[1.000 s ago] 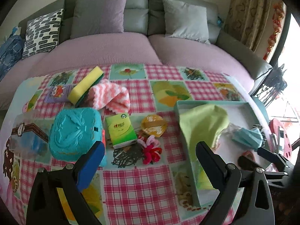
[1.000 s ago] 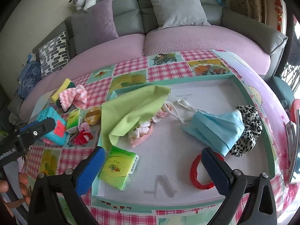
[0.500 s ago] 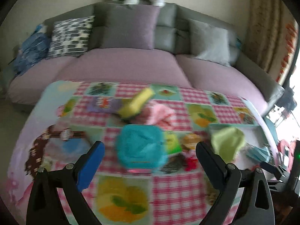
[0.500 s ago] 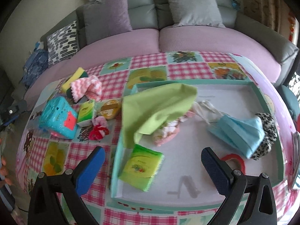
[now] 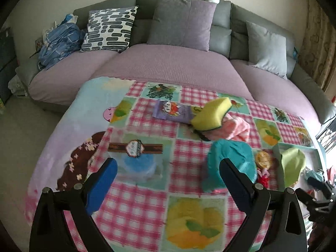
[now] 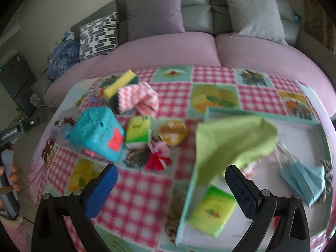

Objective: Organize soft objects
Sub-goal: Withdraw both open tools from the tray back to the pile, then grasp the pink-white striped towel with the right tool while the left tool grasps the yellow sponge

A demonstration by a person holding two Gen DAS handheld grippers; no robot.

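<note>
- Jaws of the left gripper [image 5: 168, 180] stood wide apart with nothing between them, hanging over the checked tablecloth [image 5: 147, 191]
- Between its fingers, further out, lay a clear packet with a blue content [image 5: 137, 164], flat on the cloth
- Right gripper [image 6: 171, 185] was likewise spread open and empty, above the cloth near the left wall of the teal tray [image 6: 189, 197]
- Teal tissue pack [image 6: 97, 133] lay ahead of the right gripper's left finger, its long axis running from far left to near right, the end with a red label facing the camera
- Small green tissue pack [image 6: 138, 131] sat just beside it, long axis pointing away toward the sofa [image 6: 189, 48]
- Yellow sponge [image 6: 120, 83] lay slantwise at the far side, its long axis from near left to far right, touching the pink zigzag cloth [image 6: 137, 98]
- Red and pink hair tie [image 6: 158, 158] and a round amber item [image 6: 173, 132] lay between the packs and the tray
- Green cloth [image 6: 231, 142] draped over the tray's left wall; inside lay a second green pack [image 6: 212, 212] and a blue face mask [image 6: 304, 180]; the view was blurred
</note>
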